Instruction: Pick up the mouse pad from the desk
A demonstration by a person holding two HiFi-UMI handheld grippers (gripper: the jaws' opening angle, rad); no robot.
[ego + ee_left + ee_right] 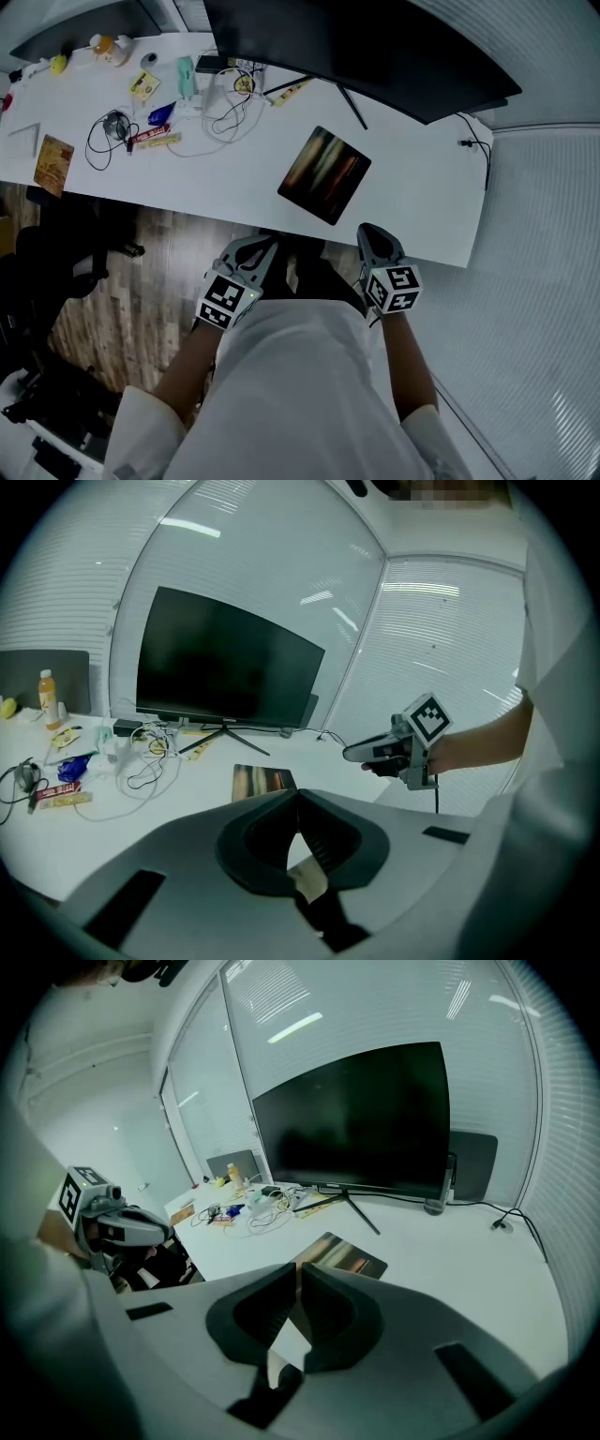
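Note:
The mouse pad, a dark rectangle with a blurred orange and green print, lies flat on the white desk in front of the monitor stand. It also shows in the left gripper view as the mouse pad and in the right gripper view as the mouse pad. My left gripper hangs off the desk's near edge, left of the pad, jaws shut and empty. My right gripper is over the near edge just right of the pad, also shut on nothing. Neither gripper touches the pad.
A large dark monitor on a thin-legged stand rises behind the pad. Cables, snack packets, a bottle and a booklet crowd the desk's left half. Black chairs stand on the wooden floor at left.

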